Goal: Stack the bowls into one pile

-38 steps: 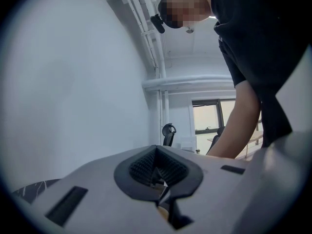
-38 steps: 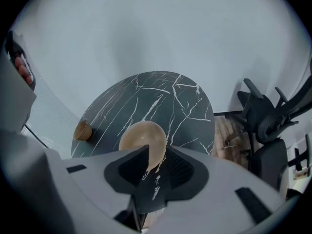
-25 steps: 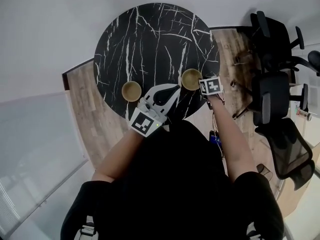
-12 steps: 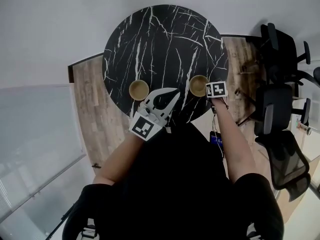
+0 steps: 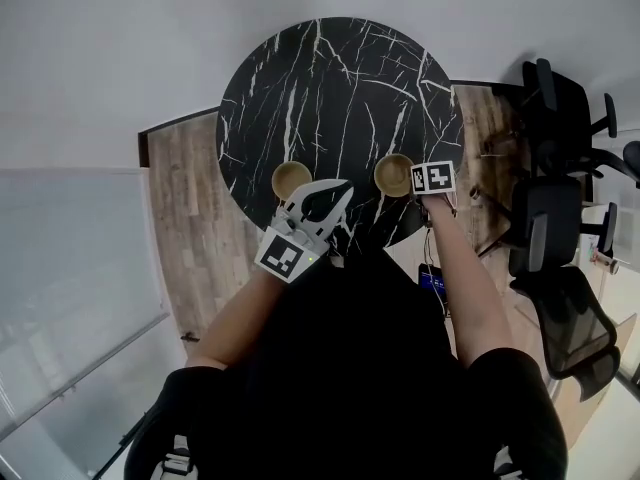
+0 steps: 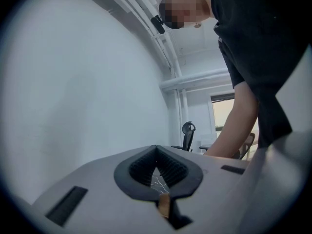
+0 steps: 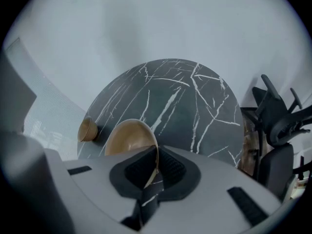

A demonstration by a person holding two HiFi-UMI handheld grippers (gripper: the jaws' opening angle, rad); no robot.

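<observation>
Two tan bowls sit on the round black marble table (image 5: pixel 330 78) near its front edge. The right bowl (image 5: pixel 392 174) (image 7: pixel 127 136) has its near rim between the pads of my right gripper (image 5: pixel 412 180) (image 7: pixel 155 161). Those jaws are closing and pinch the rim. The left bowl (image 5: pixel 291 179) (image 7: pixel 87 129) stands alone, upright. My left gripper (image 5: pixel 343 188) (image 6: pixel 156 152) hovers level just right of that bowl, its fingertips together and nothing held. A tan sliver (image 6: pixel 163 204) shows through the gap below its pads.
Black office chairs (image 5: pixel 560 198) stand to the right of the table beside a wooden desk (image 5: pixel 490 138). Wood floor (image 5: pixel 190 218) shows left of the table and a white wall (image 5: pixel 120 48) lies beyond it. The person's dark torso (image 5: pixel 350 368) fills the lower head view.
The right gripper's jaws have come together on the right bowl's rim, and that bowl has shifted slightly toward the left one. The left gripper has drifted closer to the left bowl.
</observation>
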